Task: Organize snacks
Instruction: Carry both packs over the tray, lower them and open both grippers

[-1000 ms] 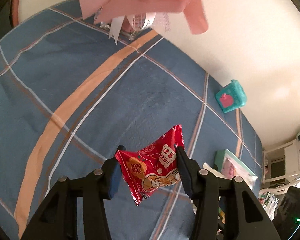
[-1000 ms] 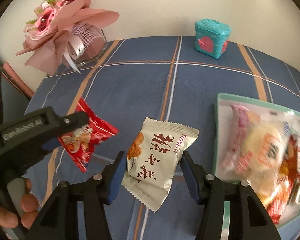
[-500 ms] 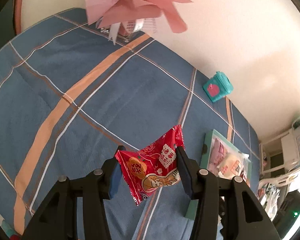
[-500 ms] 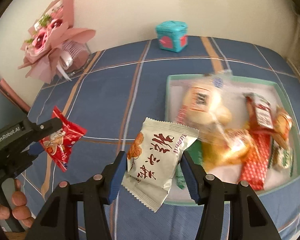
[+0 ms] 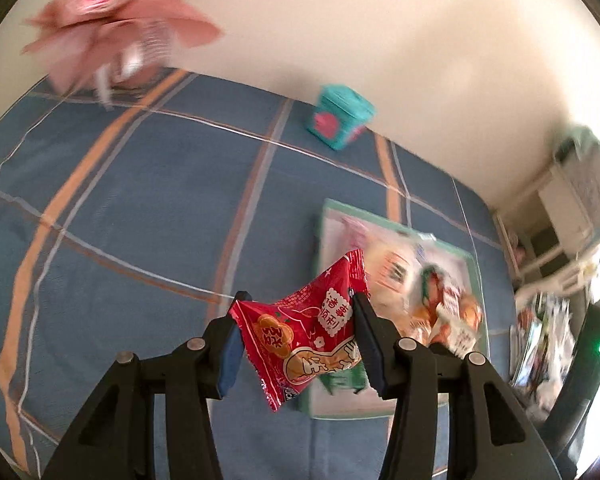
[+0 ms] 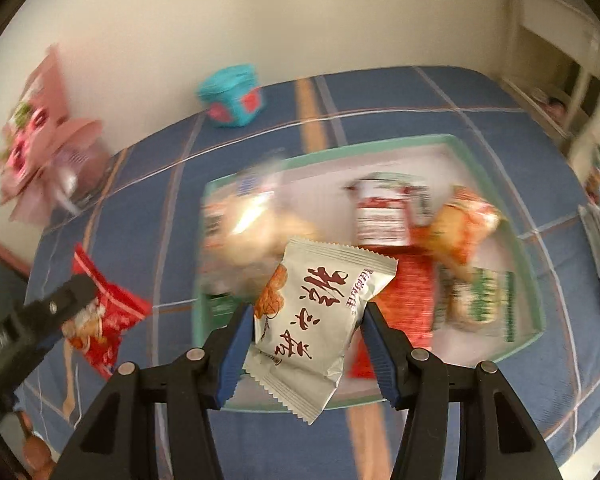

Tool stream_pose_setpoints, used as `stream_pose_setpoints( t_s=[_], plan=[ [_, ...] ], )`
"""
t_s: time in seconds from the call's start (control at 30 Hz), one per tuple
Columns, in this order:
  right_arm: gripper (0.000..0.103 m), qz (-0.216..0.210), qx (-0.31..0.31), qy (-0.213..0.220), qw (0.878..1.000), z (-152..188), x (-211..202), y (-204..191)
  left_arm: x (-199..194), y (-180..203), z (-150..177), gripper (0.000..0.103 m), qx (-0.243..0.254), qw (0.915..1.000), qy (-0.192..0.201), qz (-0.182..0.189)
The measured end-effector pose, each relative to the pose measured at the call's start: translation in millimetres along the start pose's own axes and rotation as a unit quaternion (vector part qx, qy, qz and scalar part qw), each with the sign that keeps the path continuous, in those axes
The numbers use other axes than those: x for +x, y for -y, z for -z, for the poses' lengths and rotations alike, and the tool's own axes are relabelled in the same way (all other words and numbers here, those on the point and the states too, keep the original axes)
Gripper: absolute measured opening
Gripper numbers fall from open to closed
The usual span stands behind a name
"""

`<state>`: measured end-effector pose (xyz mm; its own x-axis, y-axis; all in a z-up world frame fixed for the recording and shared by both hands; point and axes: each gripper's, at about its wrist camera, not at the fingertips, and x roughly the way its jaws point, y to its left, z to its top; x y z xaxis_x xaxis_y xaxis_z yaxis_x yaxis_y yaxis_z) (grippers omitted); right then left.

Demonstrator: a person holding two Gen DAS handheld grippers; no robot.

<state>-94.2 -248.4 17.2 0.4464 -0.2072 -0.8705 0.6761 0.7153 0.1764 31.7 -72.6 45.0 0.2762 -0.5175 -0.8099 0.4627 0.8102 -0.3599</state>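
My left gripper (image 5: 298, 334) is shut on a red snack packet (image 5: 304, 332) and holds it above the blue plaid cloth, just left of the green tray (image 5: 324, 224). My right gripper (image 6: 306, 320) is shut on a white snack packet (image 6: 316, 312) with dark red characters, held over the near edge of the green tray (image 6: 380, 146). The tray holds several wrapped snacks (image 6: 464, 232), blurred by motion. The left gripper (image 6: 66, 300) with the red packet (image 6: 112, 312) shows at the left in the right wrist view.
A teal box with a pink heart (image 5: 338, 120) stands by the wall behind the tray. A pink flower bouquet (image 5: 116, 12) stands at the far left corner. White furniture and a pile of packets (image 5: 540, 336) lie past the table's right edge.
Both grippers have swung right toward the tray, each still holding its packet. The tray now fills the right wrist view and sits close in the left wrist view.
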Motion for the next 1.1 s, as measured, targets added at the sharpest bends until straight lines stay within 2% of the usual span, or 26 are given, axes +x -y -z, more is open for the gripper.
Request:
stream_pose_setpoints(
  t_s=[0.23, 0.43, 0.67, 0.8, 1.1],
  plan=[
    [0.058, 0.016, 0.058, -0.007, 0.998, -6, 5, 50, 28, 54, 18, 0.052, 0.084, 0.9961, -0.024, 0.010],
    [0.058, 0.028, 0.063, -0.017, 0.997, -8, 17, 58, 47, 74, 29, 0.052, 0.127, 0.9912, -0.037, 0.003],
    [0.058, 0.036, 0.061, -0.019, 0.997, -8, 24, 60, 54, 73, 28, 0.055, 0.126, 0.9912, -0.041, 0.008],
    [0.060, 0.035, 0.061, -0.022, 0.997, -9, 28, 59, 53, 70, 27, 0.066, 0.116, 0.9921, -0.046, 0.013],
    [0.063, 0.035, 0.058, -0.025, 0.997, -8, 30, 56, 38, 65, 29, 0.071, 0.112, 0.9930, -0.036, 0.010]
  ],
)
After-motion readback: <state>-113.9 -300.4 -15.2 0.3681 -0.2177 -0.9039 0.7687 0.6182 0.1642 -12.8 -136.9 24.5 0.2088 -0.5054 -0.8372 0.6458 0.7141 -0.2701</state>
